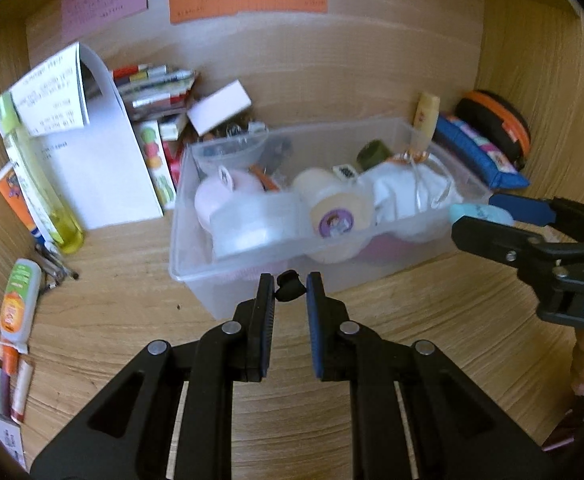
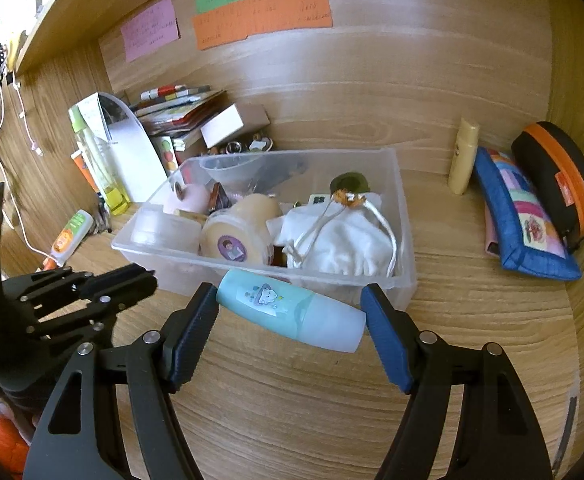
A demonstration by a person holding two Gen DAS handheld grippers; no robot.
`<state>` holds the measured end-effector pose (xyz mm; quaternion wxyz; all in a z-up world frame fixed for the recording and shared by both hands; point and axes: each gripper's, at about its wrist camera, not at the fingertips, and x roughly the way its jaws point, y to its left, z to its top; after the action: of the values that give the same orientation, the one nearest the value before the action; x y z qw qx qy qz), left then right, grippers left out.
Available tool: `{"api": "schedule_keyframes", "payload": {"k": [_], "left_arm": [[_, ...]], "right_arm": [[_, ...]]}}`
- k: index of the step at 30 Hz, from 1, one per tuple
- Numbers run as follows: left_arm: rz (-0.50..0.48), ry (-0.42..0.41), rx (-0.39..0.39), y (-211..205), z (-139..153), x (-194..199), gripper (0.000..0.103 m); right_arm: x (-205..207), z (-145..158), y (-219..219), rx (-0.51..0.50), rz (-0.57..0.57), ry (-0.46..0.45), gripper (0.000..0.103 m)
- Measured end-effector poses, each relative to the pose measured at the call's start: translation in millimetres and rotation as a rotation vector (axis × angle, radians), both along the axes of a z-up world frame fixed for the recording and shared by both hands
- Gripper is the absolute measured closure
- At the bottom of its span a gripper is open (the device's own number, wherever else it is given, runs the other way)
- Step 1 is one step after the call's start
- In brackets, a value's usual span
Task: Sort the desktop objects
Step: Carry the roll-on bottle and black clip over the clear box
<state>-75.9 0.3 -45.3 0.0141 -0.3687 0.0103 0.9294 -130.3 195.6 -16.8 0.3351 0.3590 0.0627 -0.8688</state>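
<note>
A clear plastic bin (image 2: 402,216) sits mid-desk, packed from left to right with a pale pink tub (image 2: 190,198), a frosted round jar (image 2: 164,230), a cream jar with a purple sticker (image 2: 232,236) and a white drawstring pouch (image 2: 340,232); a clear funnel (image 2: 228,168) and a dark green lid (image 2: 350,182) lie toward its back wall.

The left gripper (image 1: 290,284) hangs low in front of the bin's near wall, its jaws a little apart with a small black object (image 1: 290,286) between their tips; whether they grip it I cannot tell. The right gripper (image 2: 292,312) reaches in at the bin's near right corner, jaws clamped end to end on a light blue bottle (image 2: 288,308) held crosswise just above the rim.

The desk (image 2: 292,400) is bare wood in front of the bin. To the left stand a yellow bottle (image 1: 40,184), papers and stacked books; to the right a blue pencil case (image 2: 524,224) and an orange-trimmed black case (image 2: 556,180) crowd the side wall.
</note>
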Motion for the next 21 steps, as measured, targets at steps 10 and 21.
{"api": "schedule_keyframes", "payload": {"k": [10,21], "left_arm": [[-0.017,0.067,0.066,-7.5,33.7,-2.8,0.088],[-0.033,0.103,0.074,-8.6,49.1,-25.7,0.088]], "right_arm": [[-12.7,20.8,7.3,-0.018,-0.029,0.058,0.033],[-35.4,27.9,-4.7,-0.027,-0.033,0.075,0.033]]}}
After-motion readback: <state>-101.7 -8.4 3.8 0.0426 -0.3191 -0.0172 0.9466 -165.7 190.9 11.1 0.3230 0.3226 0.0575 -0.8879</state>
